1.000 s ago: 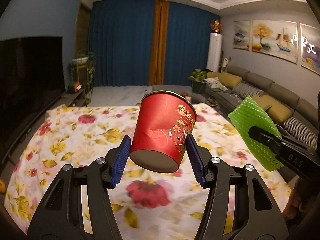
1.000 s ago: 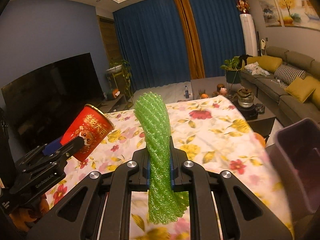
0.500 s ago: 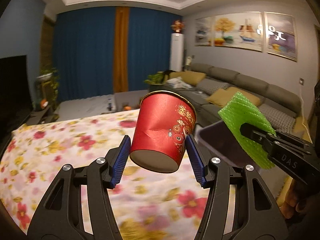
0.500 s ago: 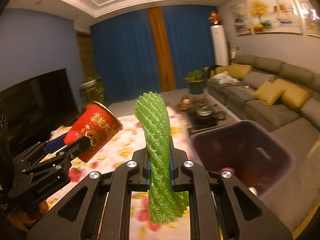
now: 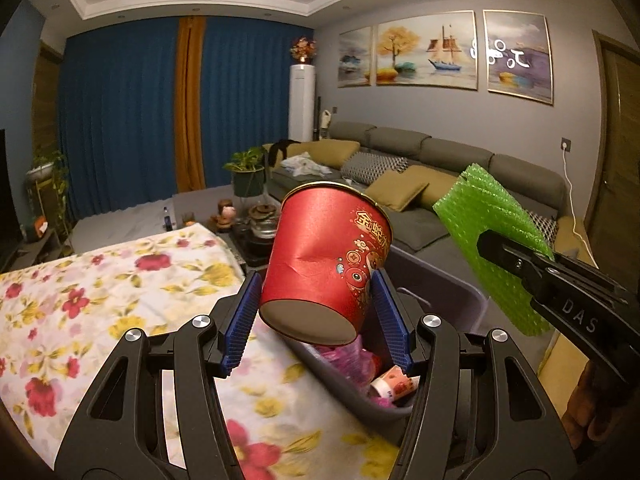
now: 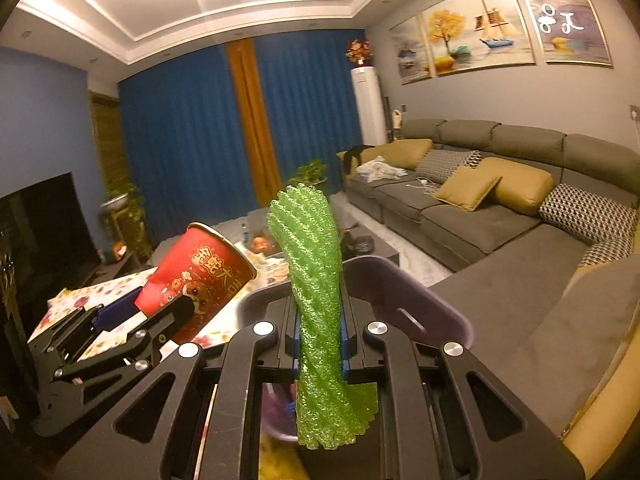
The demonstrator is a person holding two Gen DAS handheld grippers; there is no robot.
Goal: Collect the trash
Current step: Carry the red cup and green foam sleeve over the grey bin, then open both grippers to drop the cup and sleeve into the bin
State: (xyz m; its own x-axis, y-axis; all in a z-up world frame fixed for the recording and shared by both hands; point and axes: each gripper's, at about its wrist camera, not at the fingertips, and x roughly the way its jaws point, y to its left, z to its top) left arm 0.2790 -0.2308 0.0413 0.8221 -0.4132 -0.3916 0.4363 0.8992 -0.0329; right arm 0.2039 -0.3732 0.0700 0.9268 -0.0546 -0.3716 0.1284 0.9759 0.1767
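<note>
Above the purple bin, my left gripper pinches a light, dented red paper cup low on its wall; my right gripper clamps 1 soft green foam net mid-length.

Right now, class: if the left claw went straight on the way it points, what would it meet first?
Probably the purple bin: the left claw, shut on the red cup, points over its near rim. Depth is unclear.

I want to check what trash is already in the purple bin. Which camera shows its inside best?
The left wrist view: the purple bin opens below the red cup, showing pink wrappers. In the right wrist view the green foam net hides most of its interior.
</note>
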